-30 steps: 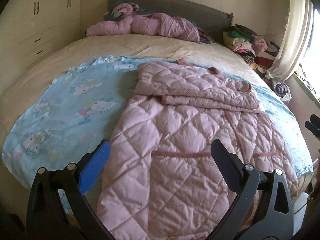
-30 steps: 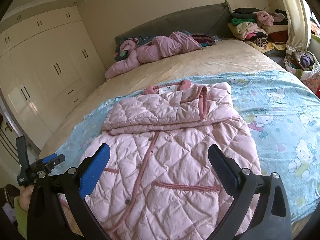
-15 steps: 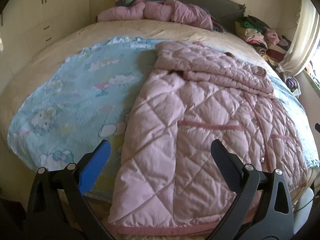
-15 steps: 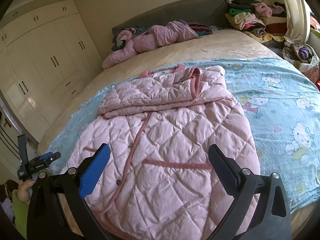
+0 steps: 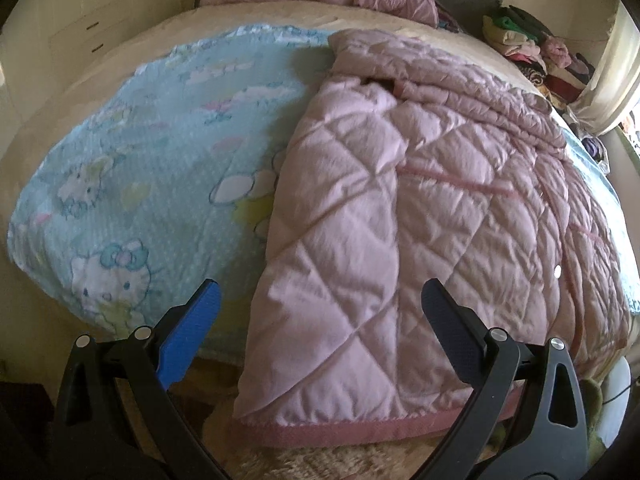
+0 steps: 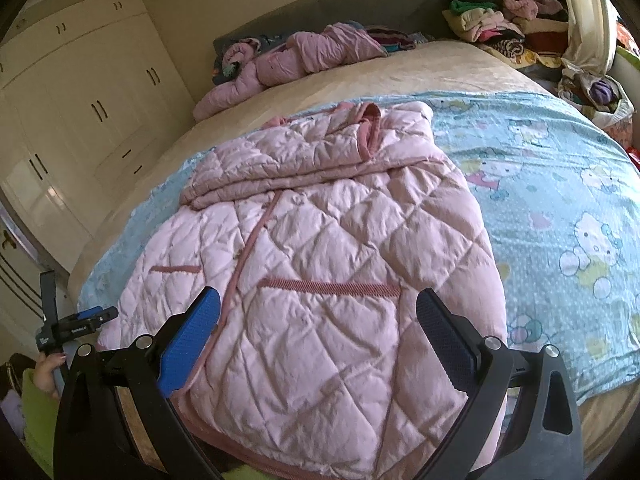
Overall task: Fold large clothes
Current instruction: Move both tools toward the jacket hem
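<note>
A pink quilted coat point(image 5: 400, 216) point(image 6: 320, 272) lies front-up on a light blue cartoon-print sheet point(image 5: 140, 168) point(image 6: 560, 200) across the bed, sleeves folded over its upper part. Its darker pink hem point(image 5: 360, 434) hangs over the near edge of the bed. My left gripper point(image 5: 318, 324) stands open just above the coat's lower left corner, holding nothing. My right gripper point(image 6: 318, 328) is open above the coat's lower right part near a pocket seam point(image 6: 328, 286). In the right wrist view the left gripper point(image 6: 76, 322) shows small at far left, held by a hand point(image 6: 48, 368).
Another pink garment point(image 6: 288, 60) lies by the grey headboard point(image 6: 340, 4). Stacked clothes point(image 6: 500, 20) pile up at the far right beside a curtain point(image 6: 588, 12). White wardrobes point(image 6: 80, 100) line the left wall. A full bag point(image 6: 600, 96) sits right of the bed.
Both grippers have come lower and closer to the coat's hem at the near edge of the bed. Both stay open. The coat has not moved.
</note>
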`<control>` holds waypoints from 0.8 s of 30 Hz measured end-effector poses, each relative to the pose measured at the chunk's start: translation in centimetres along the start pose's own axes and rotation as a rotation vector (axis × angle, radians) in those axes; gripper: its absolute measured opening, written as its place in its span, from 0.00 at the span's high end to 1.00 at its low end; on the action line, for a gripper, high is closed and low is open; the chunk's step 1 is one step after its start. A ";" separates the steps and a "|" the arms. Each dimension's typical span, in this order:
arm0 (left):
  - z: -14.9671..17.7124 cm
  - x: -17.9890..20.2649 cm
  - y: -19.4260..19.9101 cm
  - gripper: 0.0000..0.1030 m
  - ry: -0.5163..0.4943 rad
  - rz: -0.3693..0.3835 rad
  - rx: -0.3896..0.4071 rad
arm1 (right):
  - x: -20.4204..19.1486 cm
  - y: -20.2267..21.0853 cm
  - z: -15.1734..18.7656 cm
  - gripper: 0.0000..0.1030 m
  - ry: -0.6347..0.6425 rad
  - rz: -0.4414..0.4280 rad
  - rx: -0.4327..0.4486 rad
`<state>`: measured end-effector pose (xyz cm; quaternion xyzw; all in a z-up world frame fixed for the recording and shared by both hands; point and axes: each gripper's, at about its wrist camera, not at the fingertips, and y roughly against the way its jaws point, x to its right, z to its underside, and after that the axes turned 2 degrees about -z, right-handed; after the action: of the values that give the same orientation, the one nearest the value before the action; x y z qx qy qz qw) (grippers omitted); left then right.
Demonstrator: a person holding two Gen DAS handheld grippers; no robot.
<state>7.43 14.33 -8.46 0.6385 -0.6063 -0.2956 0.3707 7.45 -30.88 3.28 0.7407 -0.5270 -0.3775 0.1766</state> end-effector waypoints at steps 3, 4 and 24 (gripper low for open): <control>0.6 -0.7 -0.5 0.09 0.018 0.018 -0.025 | 0.2 0.0 0.5 0.05 -0.002 0.006 -0.015; 0.9 -1.0 -0.6 0.09 0.026 0.027 -0.033 | 0.3 0.0 0.6 0.05 -0.003 0.006 -0.020; 2.8 -2.1 -1.9 0.56 0.104 0.243 -0.031 | 2.8 1.5 2.4 0.05 -0.041 0.036 -0.055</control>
<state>5.96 16.04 -11.74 0.5690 -0.6546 -0.2242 0.4444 5.14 -33.67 1.70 0.7183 -0.5329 -0.4036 0.1929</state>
